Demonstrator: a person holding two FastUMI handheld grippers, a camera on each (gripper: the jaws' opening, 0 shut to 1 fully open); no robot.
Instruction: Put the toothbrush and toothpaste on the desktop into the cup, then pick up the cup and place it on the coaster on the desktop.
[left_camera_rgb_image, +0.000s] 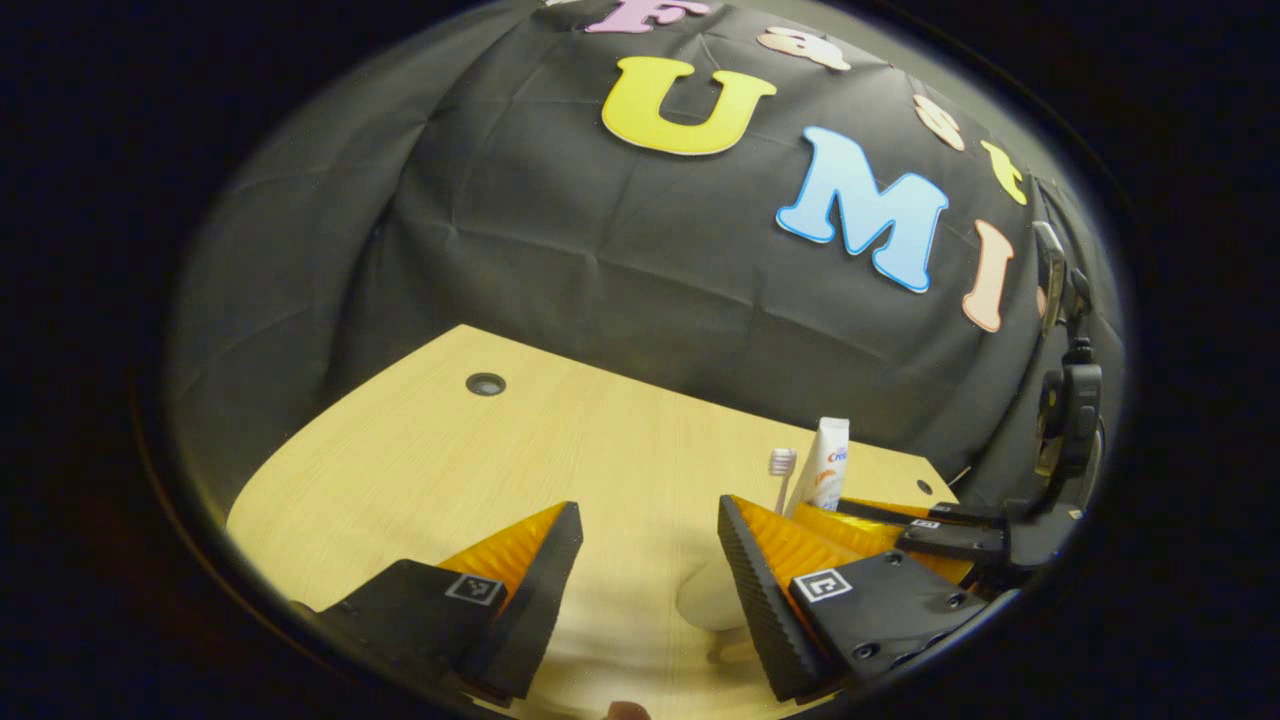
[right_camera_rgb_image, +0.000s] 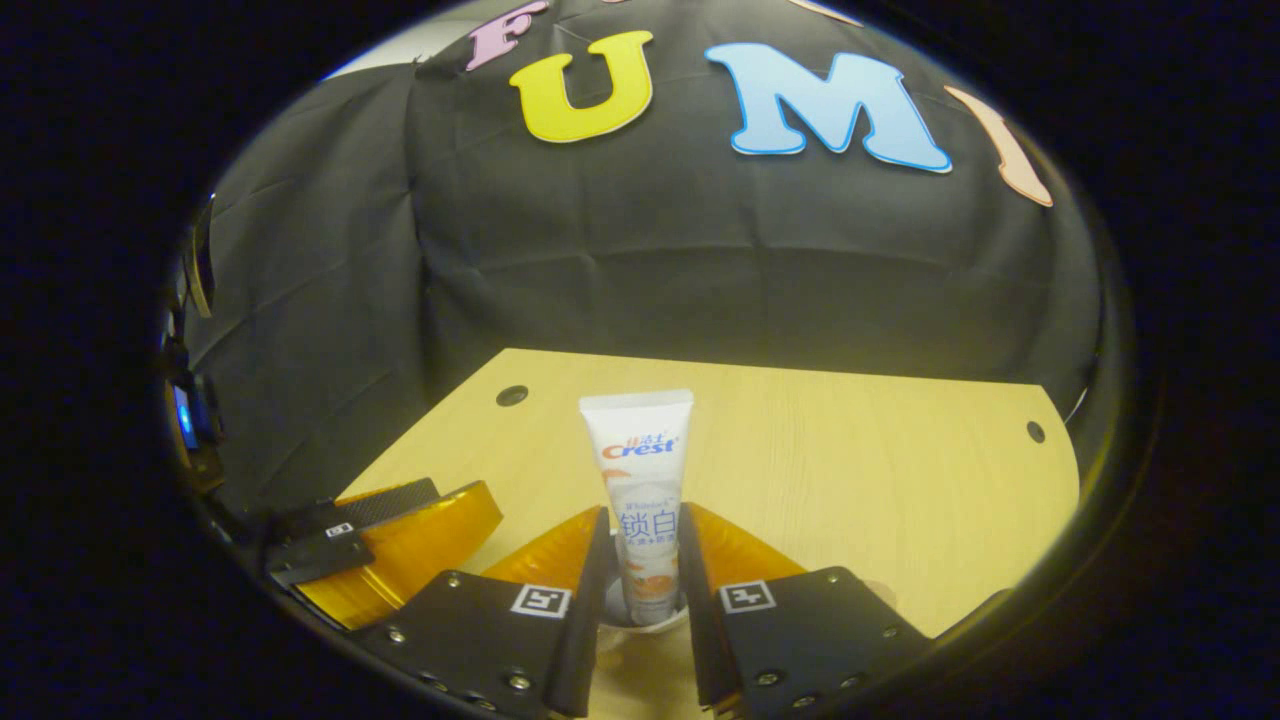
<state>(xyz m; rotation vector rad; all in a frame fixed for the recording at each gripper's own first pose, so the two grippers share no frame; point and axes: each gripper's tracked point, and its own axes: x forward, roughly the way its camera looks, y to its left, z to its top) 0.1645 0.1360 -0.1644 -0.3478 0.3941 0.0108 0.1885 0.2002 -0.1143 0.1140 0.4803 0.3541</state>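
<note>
Toothpaste (right_camera_rgb_image: 640, 500): seen upright between the right gripper's fingers in the right gripper view, its lower end sunk in a pale round rim — apparently the cup (right_camera_rgb_image: 640, 622).
Toothbrush (left_camera_rgb_image: 781, 478): seen in the left gripper view, bristle head up, just beside the toothpaste (left_camera_rgb_image: 826, 464).
Right gripper (right_camera_rgb_image: 640, 560): fingers drawn close along both sides of the tube; whether they press on it cannot be told.
Left gripper (left_camera_rgb_image: 650, 555): fingers held wide apart, nothing between them — a pale rounded shape is seen below on the desktop (left_camera_rgb_image: 420, 460).
Desktop: light wood, with small round holes.
</note>
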